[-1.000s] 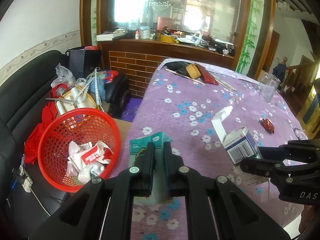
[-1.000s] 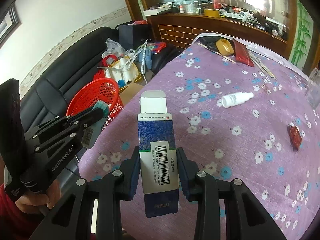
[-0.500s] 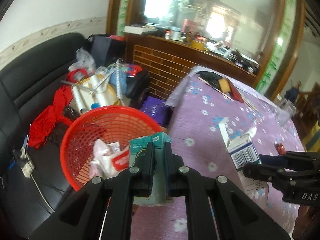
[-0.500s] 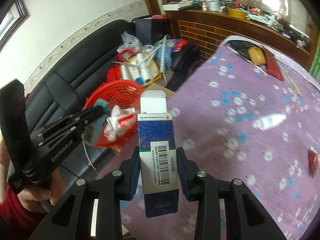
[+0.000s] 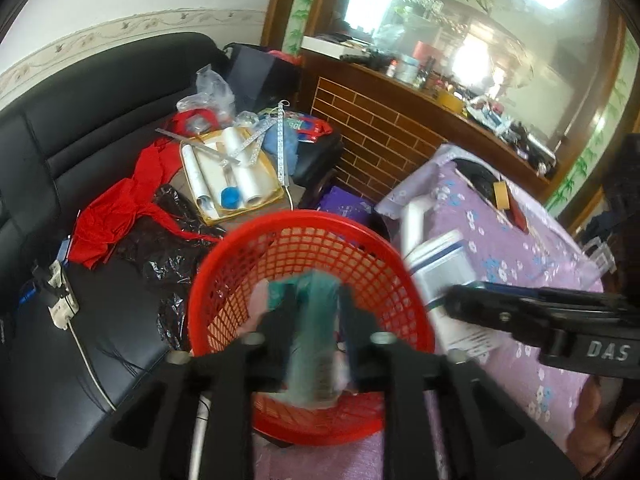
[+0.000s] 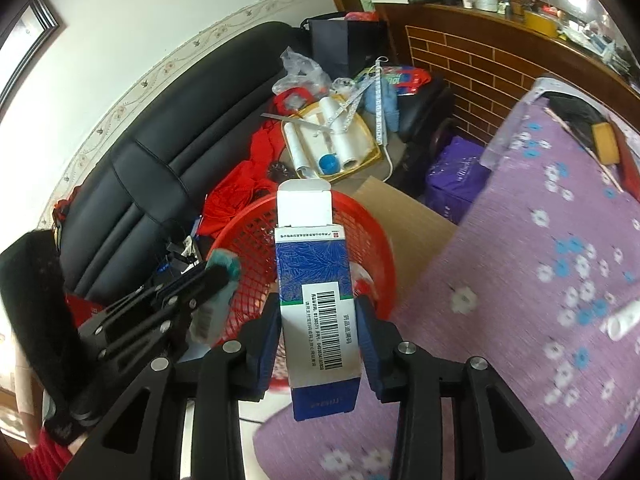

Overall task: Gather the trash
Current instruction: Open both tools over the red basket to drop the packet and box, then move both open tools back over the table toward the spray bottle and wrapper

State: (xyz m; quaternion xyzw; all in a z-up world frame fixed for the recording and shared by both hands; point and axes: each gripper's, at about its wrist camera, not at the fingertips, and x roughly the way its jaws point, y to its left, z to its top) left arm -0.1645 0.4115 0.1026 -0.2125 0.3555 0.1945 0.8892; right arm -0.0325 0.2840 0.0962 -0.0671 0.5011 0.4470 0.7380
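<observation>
- Left wrist view: the left gripper (image 5: 316,320) hung over the round red plastic mesh basket (image 5: 308,248), its jaws opening around a blurred teal cardboard packet (image 5: 316,332). The pads looked clear of the packet's sides, so I judged it was dropping.
- The risk there: the packet was light and flat, and might have caught the basket's near rim and tipped out onto the glossy black leather sofa (image 5: 60,152).
- The white-and-blue box (image 5: 440,264) showed at the right, beside the basket, in the right gripper (image 5: 452,304).
- Right wrist view: the right gripper (image 6: 318,320) had its jaws opening too, yet the tall white-and-blue printed cardboard box (image 6: 316,296), its top flap open, sat between the blue pads, seemingly touching both.
- It hung over the basket's near edge, close to the purple flowered tablecloth (image 6: 540,280). Released there, I thought it could tumble outside, or strike the left gripper (image 6: 216,276) close by.
</observation>
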